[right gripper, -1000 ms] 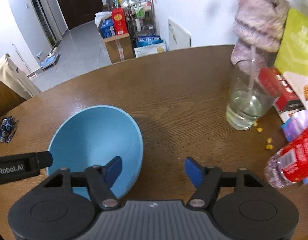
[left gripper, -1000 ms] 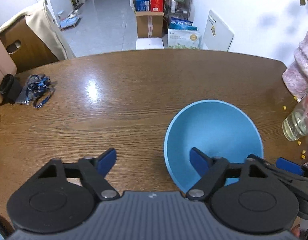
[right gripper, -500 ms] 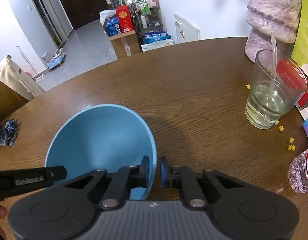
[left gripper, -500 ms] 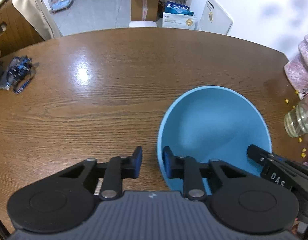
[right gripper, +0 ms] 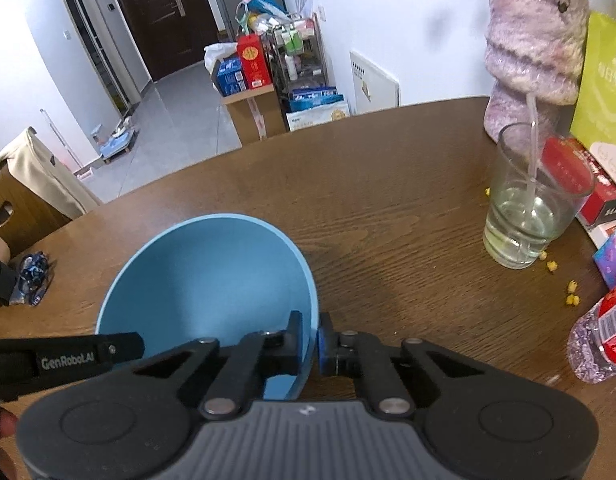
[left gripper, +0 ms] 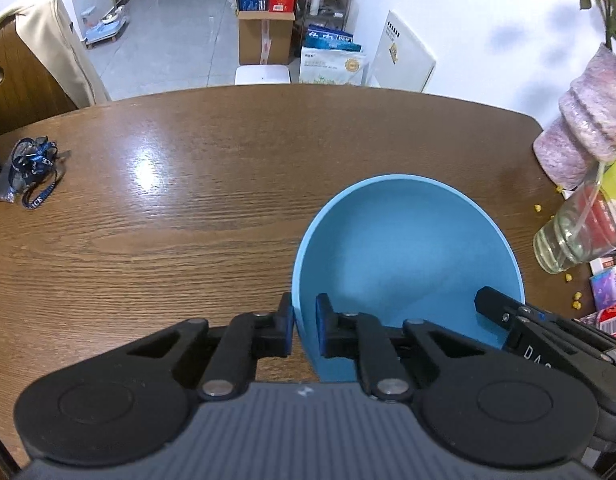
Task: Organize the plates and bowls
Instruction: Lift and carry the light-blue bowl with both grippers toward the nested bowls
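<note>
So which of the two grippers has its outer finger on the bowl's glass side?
The right gripper: it clamps the blue bowl rim nearest the water glass.

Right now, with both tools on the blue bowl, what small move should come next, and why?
Probably a level lift: the left tool and right tool each pinch opposite sides of the blue bowl rim; keep clear of the water glass.

Both the left gripper [left gripper: 304, 330] and the right gripper [right gripper: 310, 342] have black linkage arms with silver pivot screws, blue-backed finger pads, ribbed grey bodies and white lettering.
</note>
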{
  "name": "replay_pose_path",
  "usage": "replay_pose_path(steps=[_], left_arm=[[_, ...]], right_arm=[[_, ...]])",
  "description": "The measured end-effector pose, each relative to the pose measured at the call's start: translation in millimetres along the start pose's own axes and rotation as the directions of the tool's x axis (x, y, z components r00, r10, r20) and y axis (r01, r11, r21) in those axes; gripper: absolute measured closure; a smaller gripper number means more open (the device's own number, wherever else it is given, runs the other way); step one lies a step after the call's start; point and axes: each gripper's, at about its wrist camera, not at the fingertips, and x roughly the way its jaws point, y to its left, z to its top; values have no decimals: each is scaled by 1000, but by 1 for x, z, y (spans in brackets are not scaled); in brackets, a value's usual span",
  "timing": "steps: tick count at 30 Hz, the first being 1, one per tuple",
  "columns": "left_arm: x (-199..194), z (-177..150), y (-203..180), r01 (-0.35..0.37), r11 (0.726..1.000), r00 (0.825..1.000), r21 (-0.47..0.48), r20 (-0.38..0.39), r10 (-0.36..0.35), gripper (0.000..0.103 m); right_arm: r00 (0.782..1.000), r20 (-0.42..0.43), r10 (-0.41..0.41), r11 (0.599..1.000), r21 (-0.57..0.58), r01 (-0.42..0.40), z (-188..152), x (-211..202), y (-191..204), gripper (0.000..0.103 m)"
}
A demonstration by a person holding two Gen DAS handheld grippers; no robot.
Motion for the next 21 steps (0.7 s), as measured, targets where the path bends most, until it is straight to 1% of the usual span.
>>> replay_pose_path(steps=[9, 15, 21], left_arm=[[-36, -9, 13, 12, 1000, 999, 7, 34, -12, 91], [-67, -21, 30, 24, 1000, 998, 8, 64, -25, 91], [-100, -33, 55, 38, 999, 995, 3, 96, -38, 91]], right_arm=[[999, 45, 5, 1000, -3, -4, -9, -37, 15, 96], [997, 74, 3, 1000, -12, -2, -17, -64, 36, 96], [995, 101, 11, 1000, -18, -9, -29, -91, 60, 96]])
